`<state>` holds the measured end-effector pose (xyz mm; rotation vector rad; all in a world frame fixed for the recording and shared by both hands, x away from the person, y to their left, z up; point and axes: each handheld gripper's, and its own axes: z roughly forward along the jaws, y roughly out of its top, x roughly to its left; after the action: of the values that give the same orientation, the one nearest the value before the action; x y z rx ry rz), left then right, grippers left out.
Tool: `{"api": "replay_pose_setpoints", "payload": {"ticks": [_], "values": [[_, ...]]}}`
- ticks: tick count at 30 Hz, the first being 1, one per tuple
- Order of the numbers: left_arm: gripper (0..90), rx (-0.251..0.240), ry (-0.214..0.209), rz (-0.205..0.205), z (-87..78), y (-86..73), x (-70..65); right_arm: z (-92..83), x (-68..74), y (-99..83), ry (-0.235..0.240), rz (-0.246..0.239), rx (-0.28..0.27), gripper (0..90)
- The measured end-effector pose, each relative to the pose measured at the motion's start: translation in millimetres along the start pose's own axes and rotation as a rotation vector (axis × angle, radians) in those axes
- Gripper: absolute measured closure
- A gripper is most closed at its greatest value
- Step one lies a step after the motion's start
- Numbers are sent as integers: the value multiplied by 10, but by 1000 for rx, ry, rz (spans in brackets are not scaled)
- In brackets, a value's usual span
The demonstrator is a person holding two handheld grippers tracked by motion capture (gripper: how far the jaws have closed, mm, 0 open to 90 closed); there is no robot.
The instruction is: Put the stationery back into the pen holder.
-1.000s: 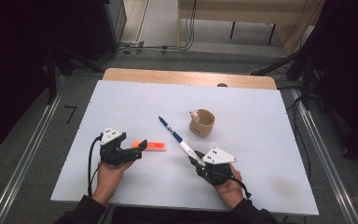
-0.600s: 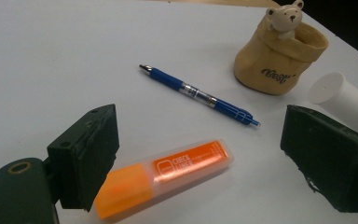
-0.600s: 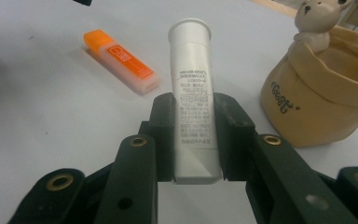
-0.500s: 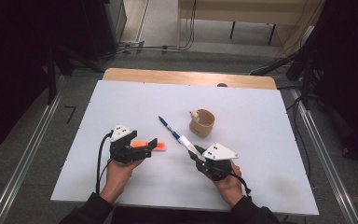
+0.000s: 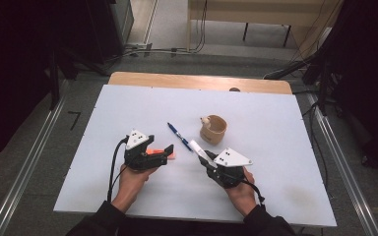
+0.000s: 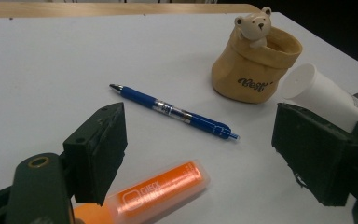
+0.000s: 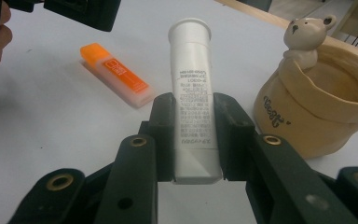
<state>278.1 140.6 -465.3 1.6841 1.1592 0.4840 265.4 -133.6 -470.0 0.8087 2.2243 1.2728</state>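
We hold white tube (image 7: 192, 88) clamped in right gripper (image 7: 193, 135), centre frame. Left gripper (image 6: 200, 154) spread wide over orange marker (image 6: 161, 189), lower centre. Likely next: we close on marker; cup (image 5: 213, 129) probable destination.

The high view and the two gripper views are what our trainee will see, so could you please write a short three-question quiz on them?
1. True or false: the right gripper is shut on the white tube.
2. What lies between the left gripper's open jaws? A) blue pen B) orange highlighter C) cup
3. Fill in: a small ____ figure sits on the rim of the tan cup.

Key: 1 true. 2 B: the orange highlighter lies on the table between them, not yet gripped; the blue pen lies beyond. 3 bear.
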Motion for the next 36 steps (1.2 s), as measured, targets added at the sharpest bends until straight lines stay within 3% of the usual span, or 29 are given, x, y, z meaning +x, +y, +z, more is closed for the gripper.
{"api": "replay_pose_setpoints", "payload": {"ticks": [5, 19, 26, 36], "values": [[203, 8, -12, 4, 29, 10, -33, 17, -5, 12, -1, -2, -2, 687], [198, 73, -120, -49, 150, 107, -188, 65, -12, 45, -6, 0, -17, 687], [103, 91, -125, -78, 231, 138, -233, 84, -9, 43, -8, -2, -20, 687], [117, 112, -148, -74, 326, 149, -330, 133, 36, 47, 1, -8, -21, 687]]}}
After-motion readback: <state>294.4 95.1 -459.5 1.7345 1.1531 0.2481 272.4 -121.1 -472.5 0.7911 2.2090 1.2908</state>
